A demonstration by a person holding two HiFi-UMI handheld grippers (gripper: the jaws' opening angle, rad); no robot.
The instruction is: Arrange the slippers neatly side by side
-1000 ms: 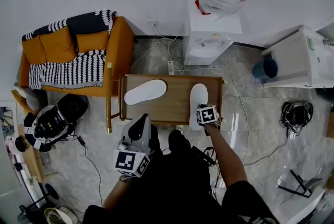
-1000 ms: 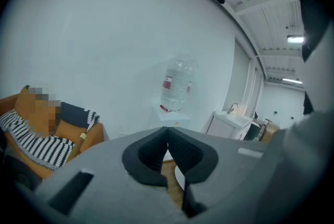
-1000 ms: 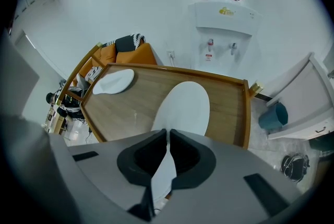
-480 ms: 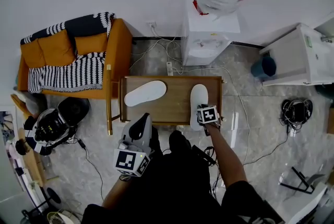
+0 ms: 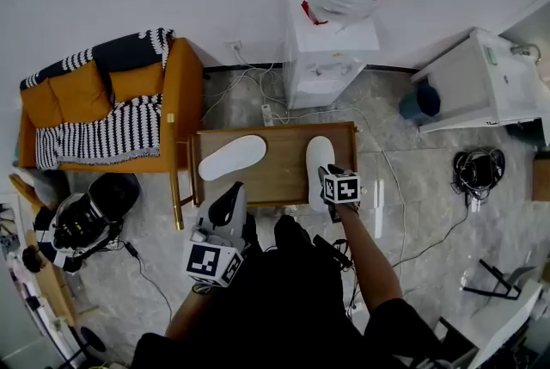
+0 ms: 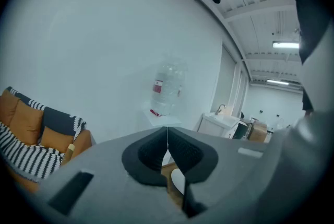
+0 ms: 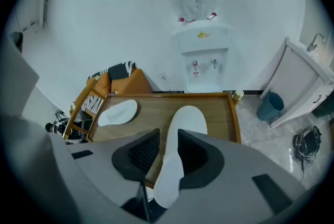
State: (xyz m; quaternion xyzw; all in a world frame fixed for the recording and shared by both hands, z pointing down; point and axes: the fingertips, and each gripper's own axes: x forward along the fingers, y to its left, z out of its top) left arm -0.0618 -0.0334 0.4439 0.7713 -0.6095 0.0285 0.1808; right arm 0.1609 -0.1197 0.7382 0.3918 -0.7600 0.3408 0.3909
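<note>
Two white slippers lie on the wooden table [image 5: 277, 181]. The left slipper [image 5: 232, 156] lies slanted at the table's left. The right slipper [image 5: 320, 159] points straight away at the table's right, its heel hanging over the near edge. My right gripper [image 5: 327, 180] is at that heel. In the right gripper view the slipper [image 7: 181, 129] runs between the jaws of the right gripper [image 7: 167, 151], which are opening and look loose on it. The other slipper [image 7: 118, 112] lies far left. My left gripper [image 5: 229, 197] hovers before the table, shut and empty [image 6: 167, 147].
An orange sofa [image 5: 112, 109] with a striped blanket stands left of the table. A water dispenser [image 5: 331, 58] is behind it, with a white cabinet [image 5: 477, 83] and a blue bin [image 5: 419, 103] to the right. Black gear [image 5: 82, 217] and cables [image 5: 475, 169] lie on the floor.
The head view has drifted a little, so everything sits slightly left and higher. Both slippers and both grippers keep their places relative to the table.
</note>
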